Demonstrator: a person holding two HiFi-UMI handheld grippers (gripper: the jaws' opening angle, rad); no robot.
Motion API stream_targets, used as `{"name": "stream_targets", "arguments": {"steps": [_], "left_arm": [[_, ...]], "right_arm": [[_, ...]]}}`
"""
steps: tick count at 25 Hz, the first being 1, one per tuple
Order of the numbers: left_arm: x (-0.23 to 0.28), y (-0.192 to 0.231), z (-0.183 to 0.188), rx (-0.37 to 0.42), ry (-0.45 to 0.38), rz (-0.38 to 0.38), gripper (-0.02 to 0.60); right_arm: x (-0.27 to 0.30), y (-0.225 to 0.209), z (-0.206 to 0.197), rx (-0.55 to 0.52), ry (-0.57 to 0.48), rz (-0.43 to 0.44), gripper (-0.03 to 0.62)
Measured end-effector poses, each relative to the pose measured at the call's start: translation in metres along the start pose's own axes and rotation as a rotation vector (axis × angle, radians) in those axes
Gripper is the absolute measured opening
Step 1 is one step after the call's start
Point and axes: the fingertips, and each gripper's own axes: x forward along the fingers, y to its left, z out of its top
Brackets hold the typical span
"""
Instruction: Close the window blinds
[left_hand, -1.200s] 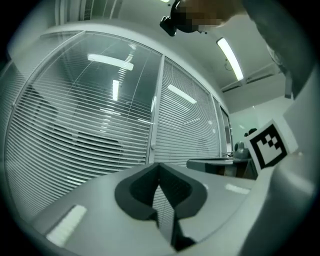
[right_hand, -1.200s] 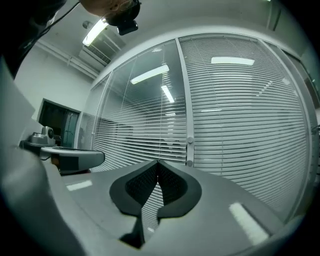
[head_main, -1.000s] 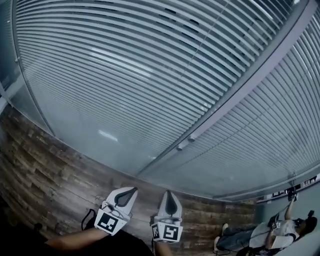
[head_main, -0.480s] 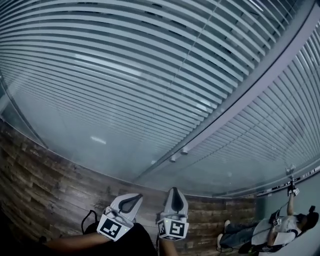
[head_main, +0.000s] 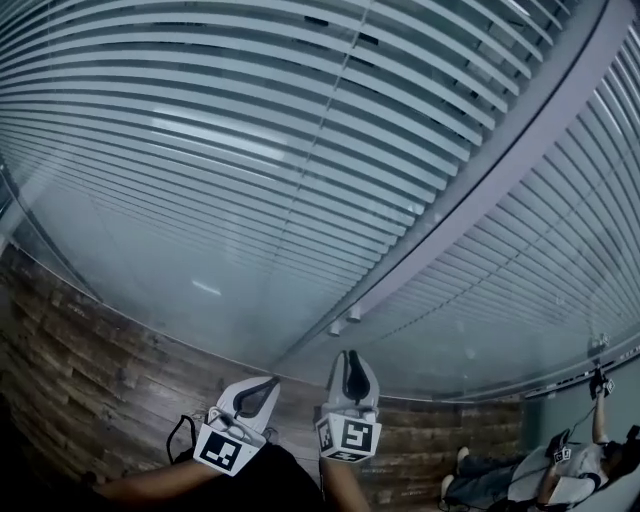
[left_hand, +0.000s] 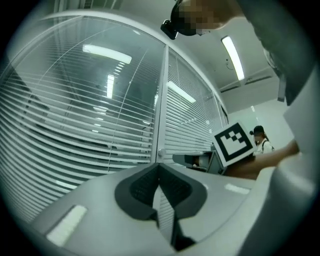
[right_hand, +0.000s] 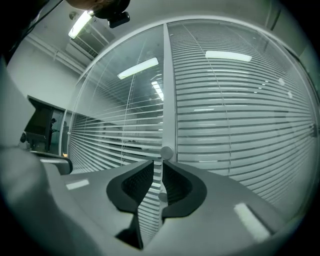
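Observation:
White slatted blinds (head_main: 300, 150) hang behind glass on both sides of a grey frame post (head_main: 480, 190). Two small round knobs (head_main: 353, 313) sit low on that post. My right gripper (head_main: 350, 356) points at them from just below. Its jaws have just been opening and are open by a narrow gap (right_hand: 161, 162). Nothing is gripped; one knob (right_hand: 166, 152) shows just past the tips and another through the gap. My left gripper (head_main: 272, 381) is beside it on the left, its tips (left_hand: 159, 166) shut on nothing, aimed at the same post and a knob (left_hand: 160, 152).
A band of dark wood-look boards (head_main: 90, 370) runs below the glass. A person (head_main: 590, 450) stands at the far lower right by the same window wall. Ceiling lights (right_hand: 227, 56) reflect in the panes. The right gripper's marker cube (left_hand: 233, 143) shows in the left gripper view.
Both grippers have moved in toward the frame post, so the knobs now lie close above the right gripper's tips. The right jaws have parted slightly.

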Motion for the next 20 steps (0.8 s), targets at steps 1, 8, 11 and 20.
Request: {"name": "stream_targets", "arguments": {"steps": [1, 8, 11, 20], "left_arm": [[0.002, -0.003, 0.004, 0.040, -0.008, -0.009, -0.002], [0.029, -0.005, 0.020, 0.069, -0.024, -0.007, -0.002], [0.036, -0.003, 0.023, 0.068, -0.039, -0.005, -0.002], [0.045, 0.010, 0.022, 0.021, -0.042, 0.031, -0.002]], "right_arm": [[0.005, -0.002, 0.003, 0.003, -0.006, 0.001, 0.060], [0.034, -0.011, 0.021, -0.003, -0.011, 0.026, 0.118], [0.042, -0.012, 0.027, -0.015, -0.029, 0.039, 0.121], [0.055, -0.018, 0.036, -0.047, -0.031, 0.016, 0.135]]}}
